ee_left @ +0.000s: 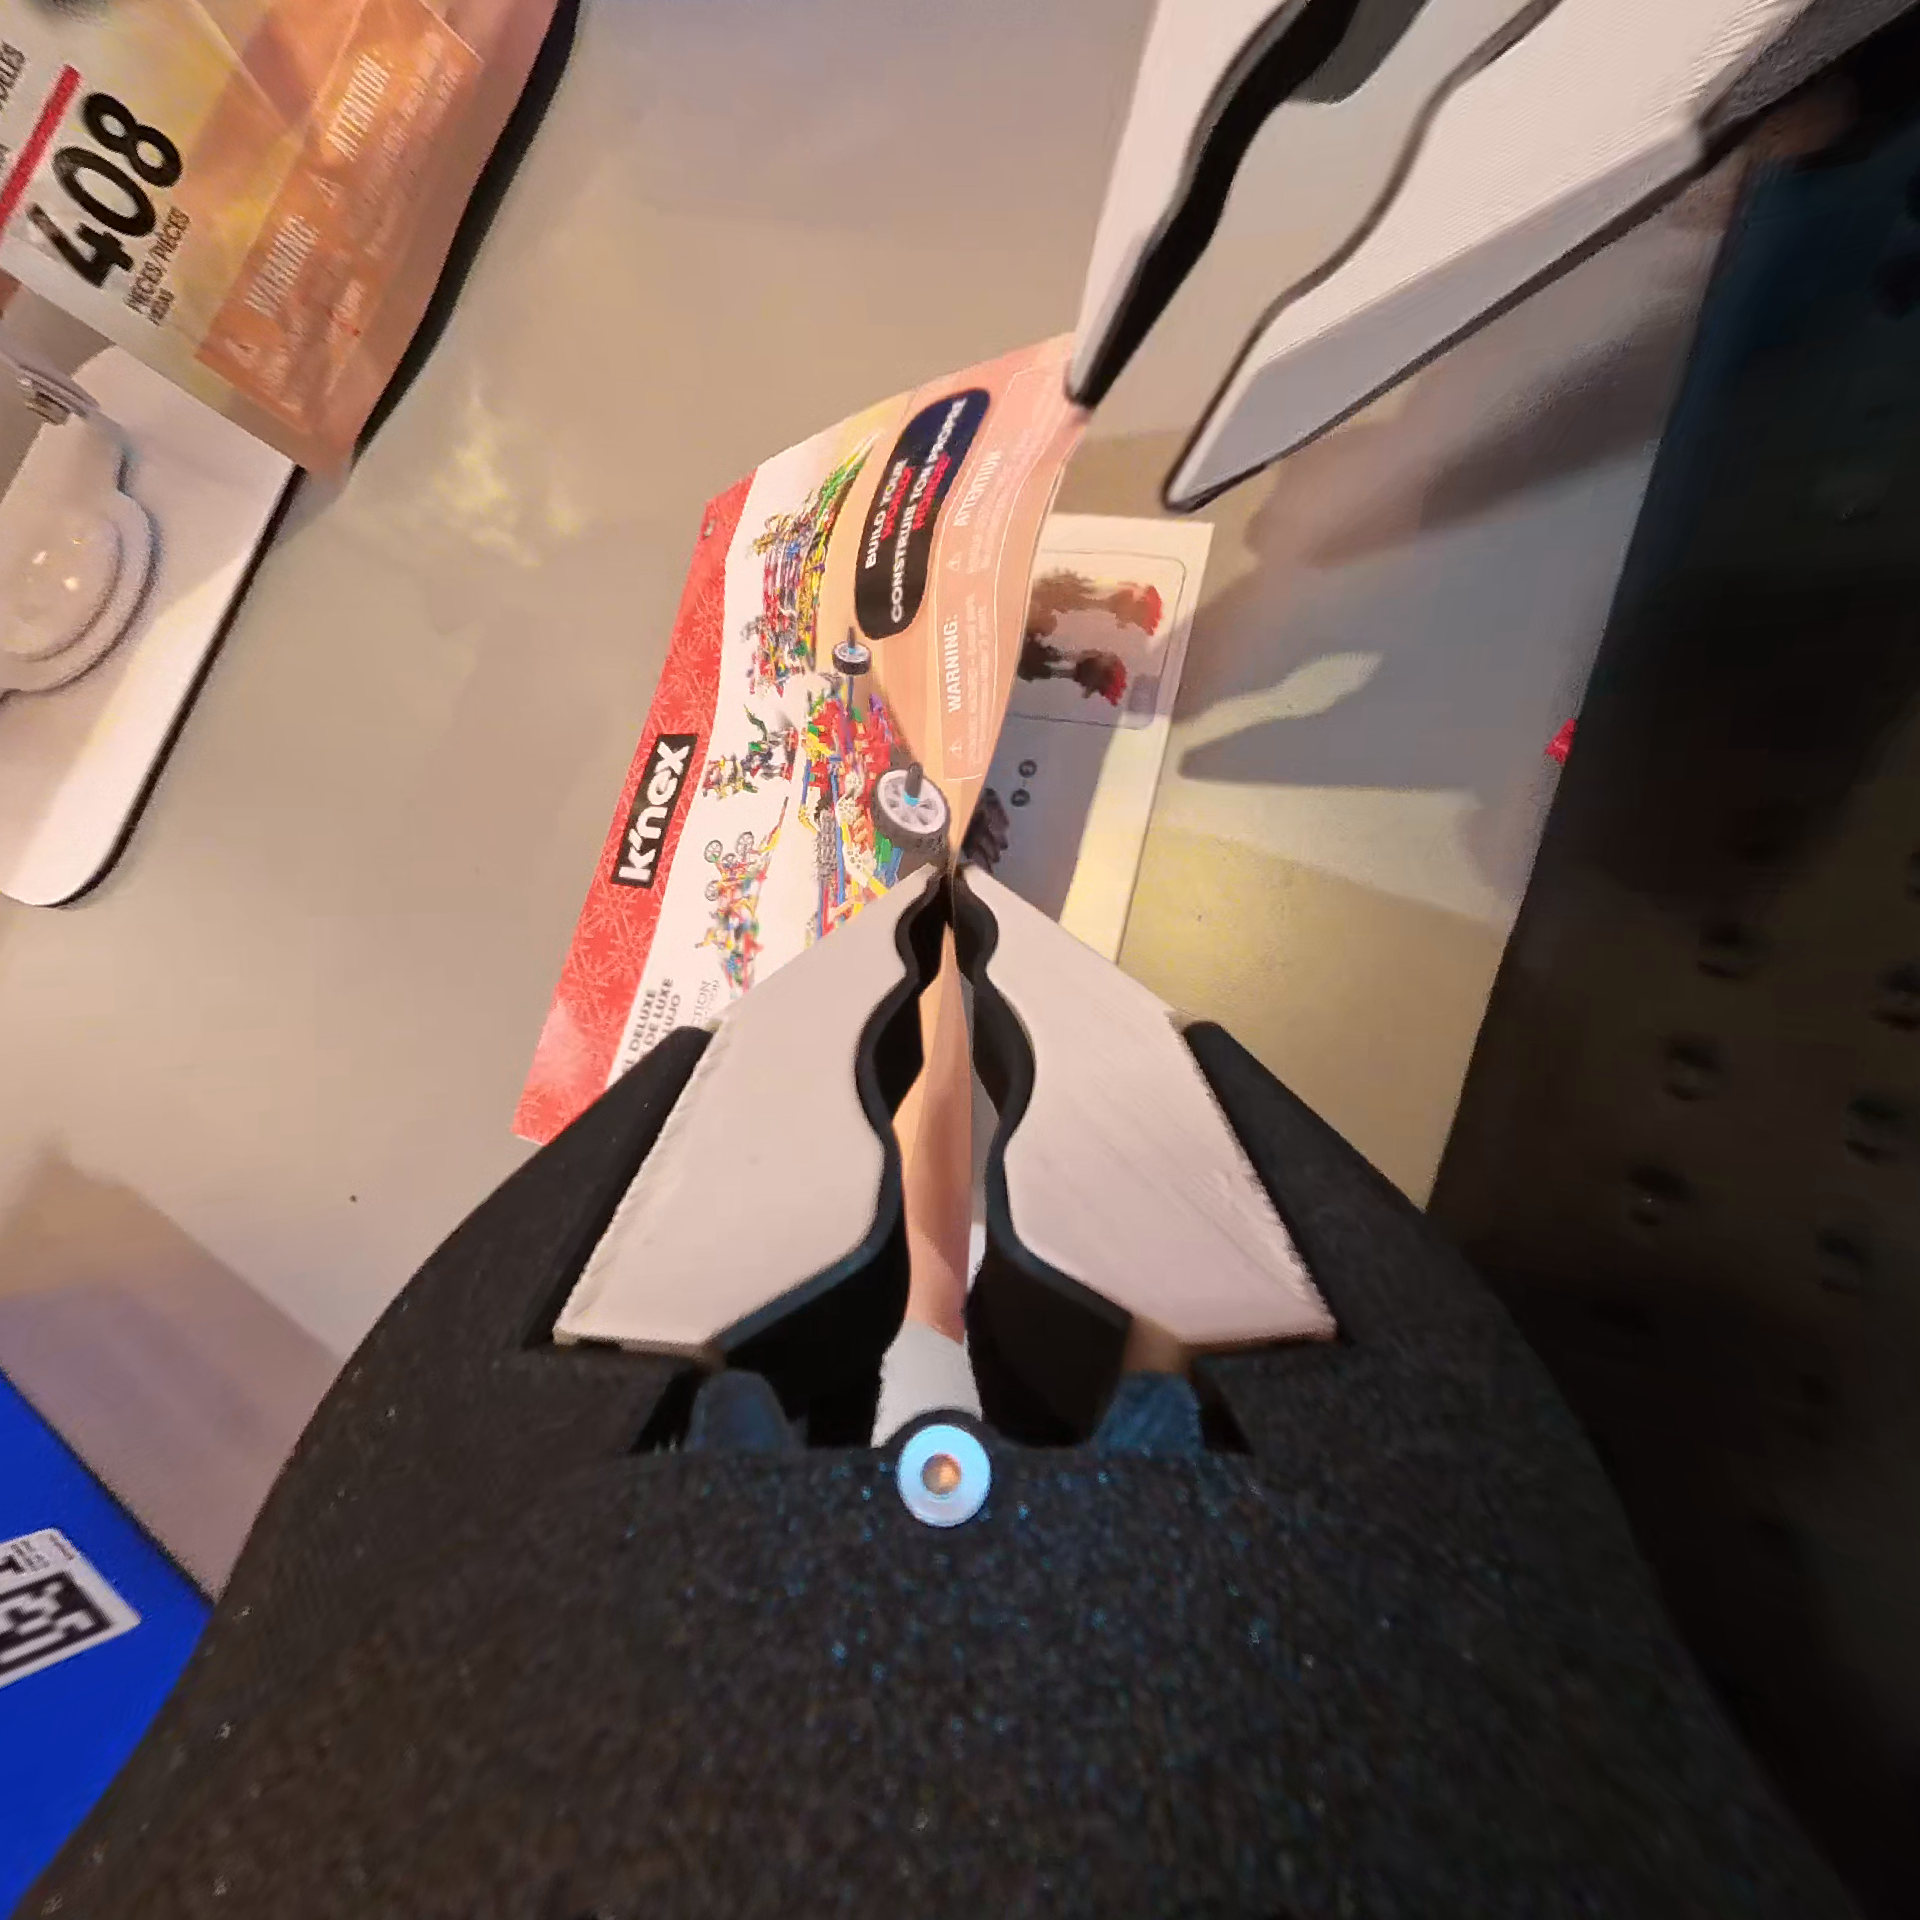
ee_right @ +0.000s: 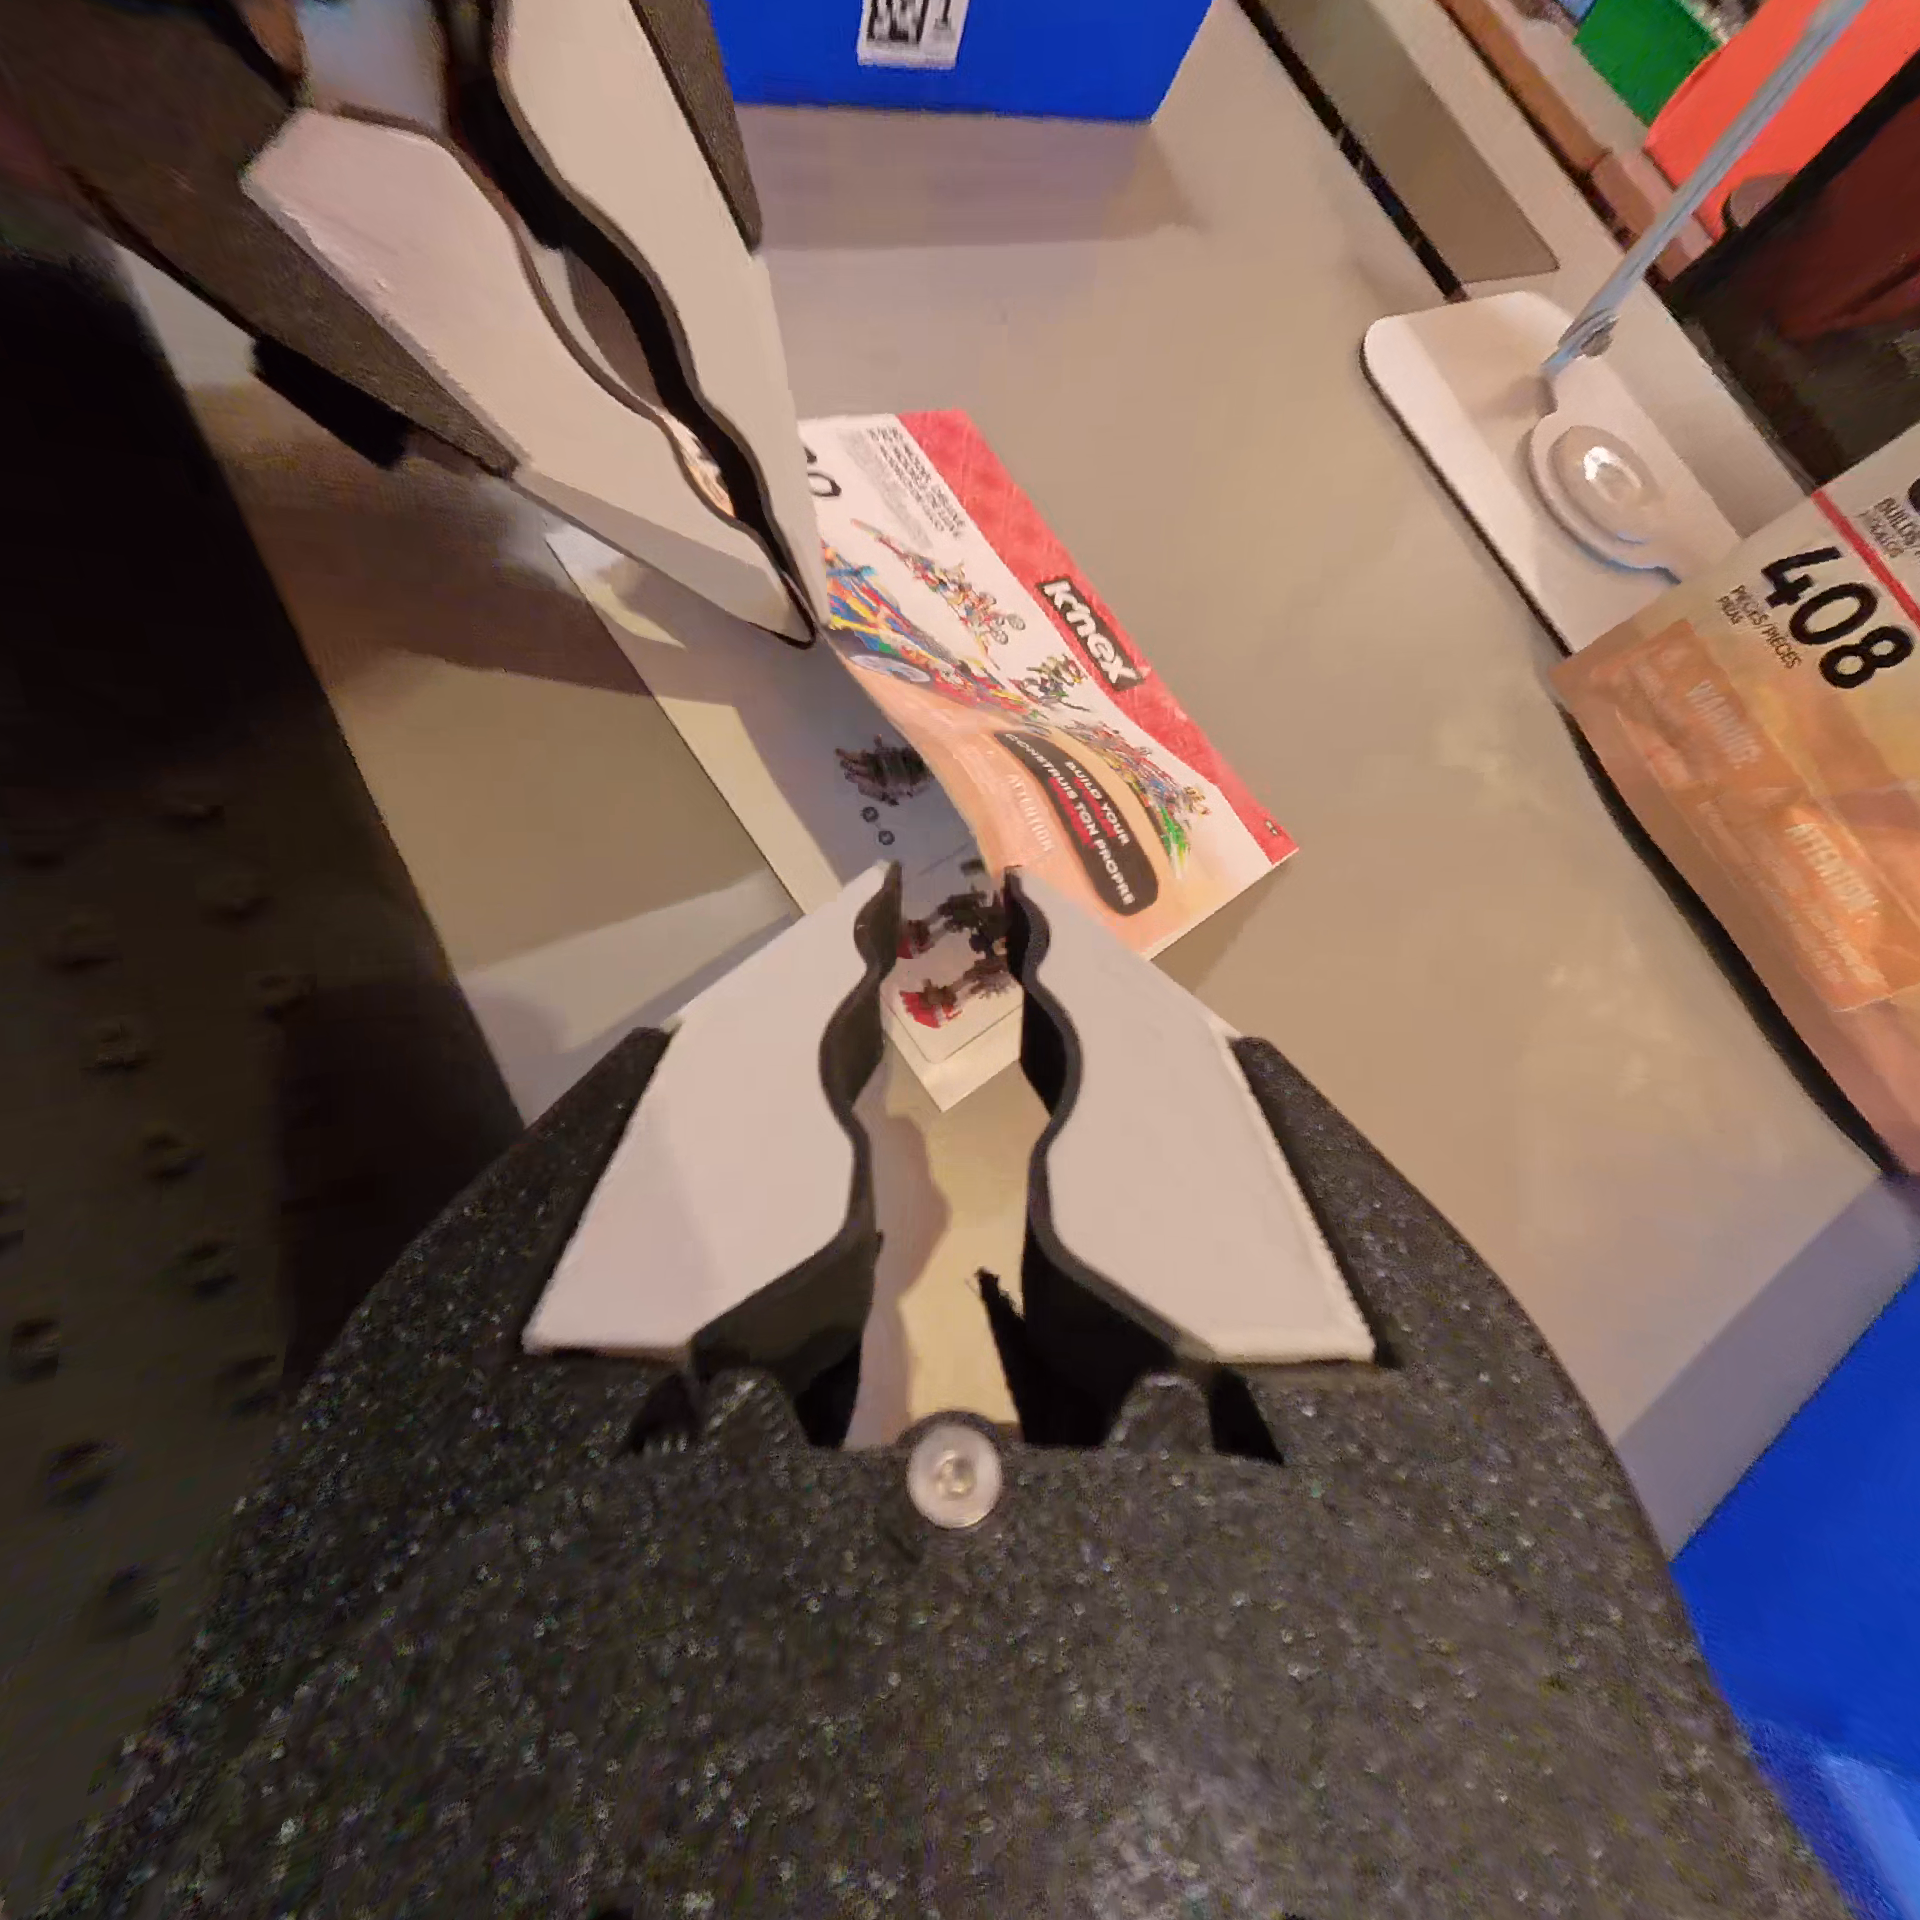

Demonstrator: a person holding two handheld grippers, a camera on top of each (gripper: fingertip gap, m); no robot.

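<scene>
A construction-toy instruction booklet (ee_left: pixel 790 727) lies on the grey table (ee_left: pixel 416 831). My left gripper (ee_left: pixel 951 883) is shut on the edge of its front cover and holds the cover lifted, so the white inner page (ee_left: pixel 1112 644) shows beneath. In the right wrist view, the left gripper (ee_right: pixel 805 623) pinches the cover's edge (ee_right: pixel 1039 707). My right gripper (ee_right: pixel 951 883) is open, with nothing between its pads, and hovers over the inner page (ee_right: pixel 790 790). It also shows in the left wrist view (ee_left: pixel 1132 447), fingers apart, by the cover's far corner.
A cardboard toy box (ee_left: pixel 260 208) and a white lamp base (ee_left: pixel 104 623) stand at the table's far side; both also show in the right wrist view, box (ee_right: pixel 1766 779) and base (ee_right: pixel 1507 447). A blue box (ee_right: pixel 966 52) stands nearby. A dark perforated surface (ee_left: pixel 1714 1039) borders the table. Across from one pair of fingers to the other is roughly 8 centimetres.
</scene>
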